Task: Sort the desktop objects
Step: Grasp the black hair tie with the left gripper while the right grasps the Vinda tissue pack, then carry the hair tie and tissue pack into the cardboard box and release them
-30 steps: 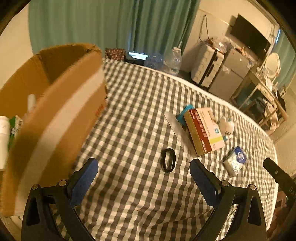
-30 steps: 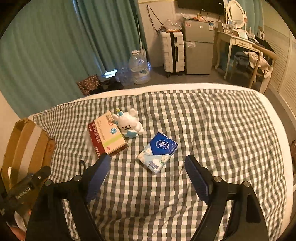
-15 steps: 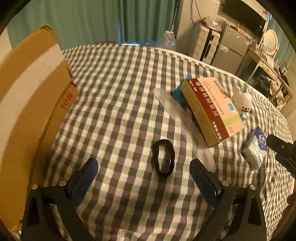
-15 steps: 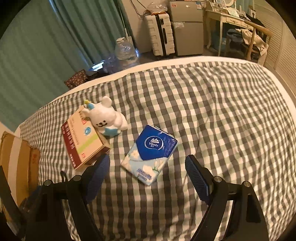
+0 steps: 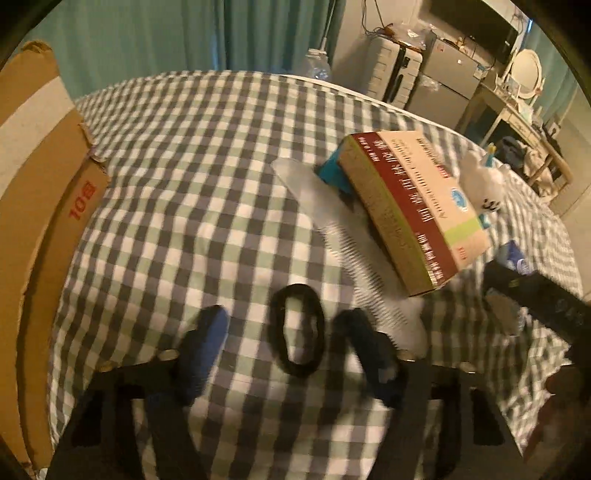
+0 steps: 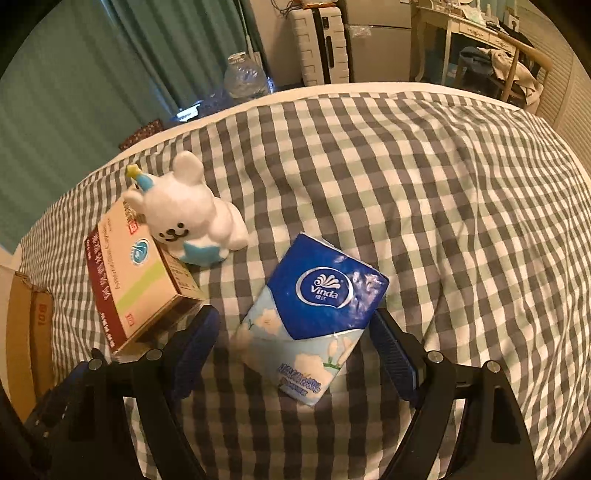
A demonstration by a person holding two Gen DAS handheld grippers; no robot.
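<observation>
Left tongs (image 5: pixel 284 328) are half-closing around the hair tie (image 5: pixel 297 329), not yet gripping; right tongs (image 6: pixel 295 332), wide open, are straddling the tissue pack (image 6: pixel 314 314).

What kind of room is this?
Probably a bedroom. The things lie on a checked bedsheet, with long green curtains behind, and a suitcase and a dressing table stand by the wall.

Black hair tie (image 5: pixel 297 329) flat on checked cloth (image 5: pixel 192 192)
</observation>
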